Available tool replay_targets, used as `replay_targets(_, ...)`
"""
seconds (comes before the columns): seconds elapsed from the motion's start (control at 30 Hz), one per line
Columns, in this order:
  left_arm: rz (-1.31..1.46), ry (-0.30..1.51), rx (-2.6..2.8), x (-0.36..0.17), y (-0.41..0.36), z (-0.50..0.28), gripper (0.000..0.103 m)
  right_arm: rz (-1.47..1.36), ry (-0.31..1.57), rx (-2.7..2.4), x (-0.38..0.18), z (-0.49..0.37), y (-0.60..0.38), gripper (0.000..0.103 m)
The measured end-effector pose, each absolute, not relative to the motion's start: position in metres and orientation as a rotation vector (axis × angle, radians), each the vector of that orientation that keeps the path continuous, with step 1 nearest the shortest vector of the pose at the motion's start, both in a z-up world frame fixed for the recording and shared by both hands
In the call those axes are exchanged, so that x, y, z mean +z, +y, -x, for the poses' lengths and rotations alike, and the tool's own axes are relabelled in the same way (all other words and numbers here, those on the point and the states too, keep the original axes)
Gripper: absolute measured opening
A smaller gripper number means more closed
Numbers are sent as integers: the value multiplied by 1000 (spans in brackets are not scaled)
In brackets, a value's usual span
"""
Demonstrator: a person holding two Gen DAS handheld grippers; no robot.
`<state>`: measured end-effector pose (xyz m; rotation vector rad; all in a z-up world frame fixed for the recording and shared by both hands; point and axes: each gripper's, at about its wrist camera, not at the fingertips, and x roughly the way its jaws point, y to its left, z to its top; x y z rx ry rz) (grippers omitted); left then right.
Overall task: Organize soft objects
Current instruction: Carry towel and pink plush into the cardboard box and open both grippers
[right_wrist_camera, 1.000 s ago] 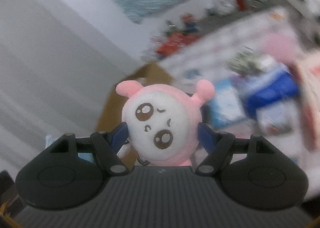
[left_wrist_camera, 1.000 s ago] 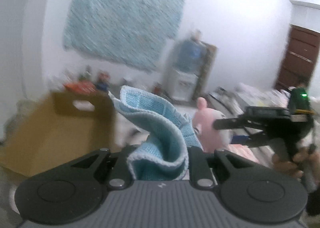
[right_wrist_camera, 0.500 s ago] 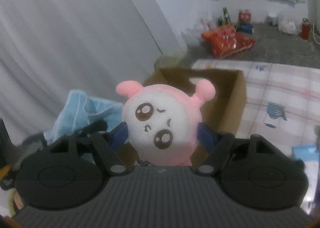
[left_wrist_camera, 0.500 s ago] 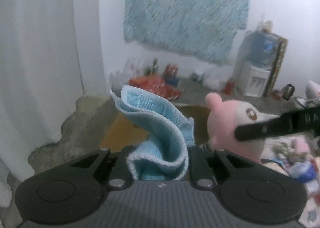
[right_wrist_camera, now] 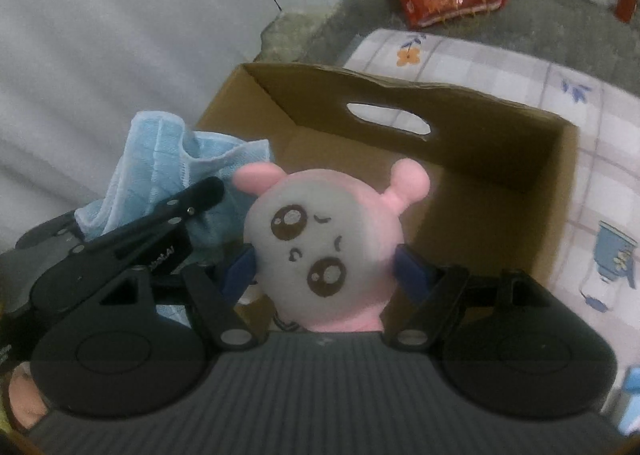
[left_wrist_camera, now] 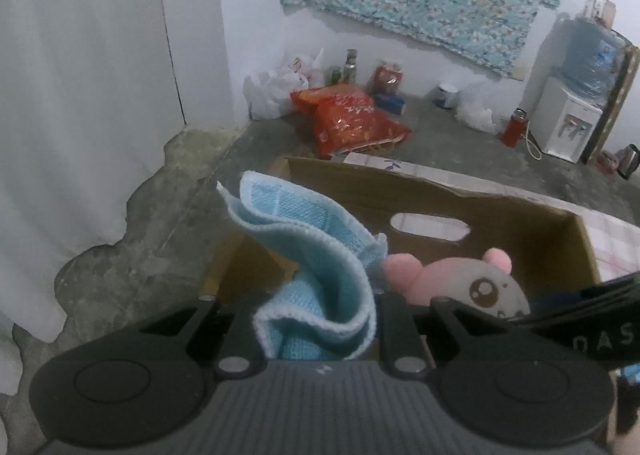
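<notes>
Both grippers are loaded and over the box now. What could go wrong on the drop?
1. The blue cloth in the left gripper hangs near the cardboard box wall; released here, it may drape over the rim or fall outside.
2. The two grippers sit close together, so they might knock as they open.
3. The pink plush toy in the right gripper could cling to a pad.

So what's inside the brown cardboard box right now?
The brown cardboard box shows only bare walls and a strip of bare floor. The pink plush toy and the folded blue cloth, both held in front, cover the rest of its floor.
</notes>
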<state>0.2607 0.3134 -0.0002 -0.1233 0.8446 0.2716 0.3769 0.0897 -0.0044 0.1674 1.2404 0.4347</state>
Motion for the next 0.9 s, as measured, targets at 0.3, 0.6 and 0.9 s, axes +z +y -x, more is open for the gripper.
replay_targets(0.3,165,881,318,-23,334,-293,43,-300,1292,427,-47,-419,84,79)
replay_targets(0.6,170,878,373,-17,340,-292,50,-386,1308,419,-61,-426,84,77)
replay_targets(0.9,190,859,378,0,336,-278,70,-405,1205,391,-51,-428,80,72)
